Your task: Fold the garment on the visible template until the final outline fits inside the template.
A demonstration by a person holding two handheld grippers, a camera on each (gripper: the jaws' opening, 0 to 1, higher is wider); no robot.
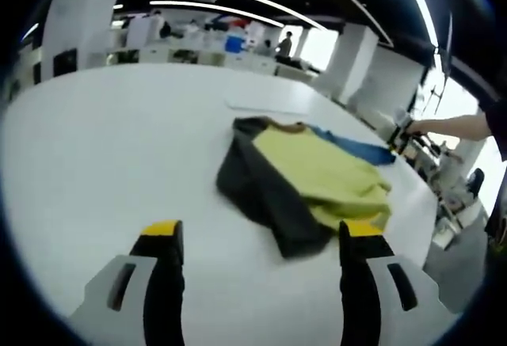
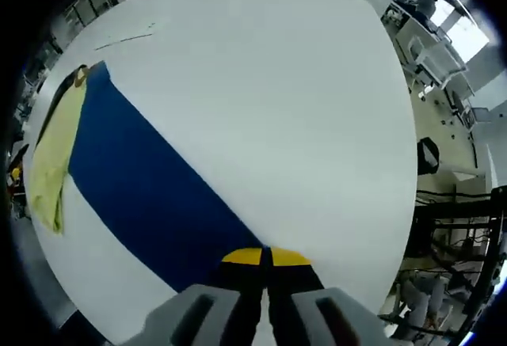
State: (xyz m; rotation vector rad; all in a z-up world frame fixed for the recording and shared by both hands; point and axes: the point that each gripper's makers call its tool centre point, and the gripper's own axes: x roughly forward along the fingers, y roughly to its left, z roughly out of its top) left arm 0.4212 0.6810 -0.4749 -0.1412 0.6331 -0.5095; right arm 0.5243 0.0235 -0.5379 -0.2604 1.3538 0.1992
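Right gripper (image 2: 265,257), pressed together, pinches the blue template (image 2: 150,203) flat, while left gripper (image 1: 261,239) waits spread near the garment (image 1: 305,184).

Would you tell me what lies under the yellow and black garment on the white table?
A blue template lies flat under the garment on the table, showing past its far edge. How far the blue sheet extends beneath the garment is hidden by the cloth.

My wide white bench (image 1: 103,164) carries a crumpled yellow-and-dark-grey garment (image 1: 305,176) lying on a flat blue template sheet (image 2: 150,195).
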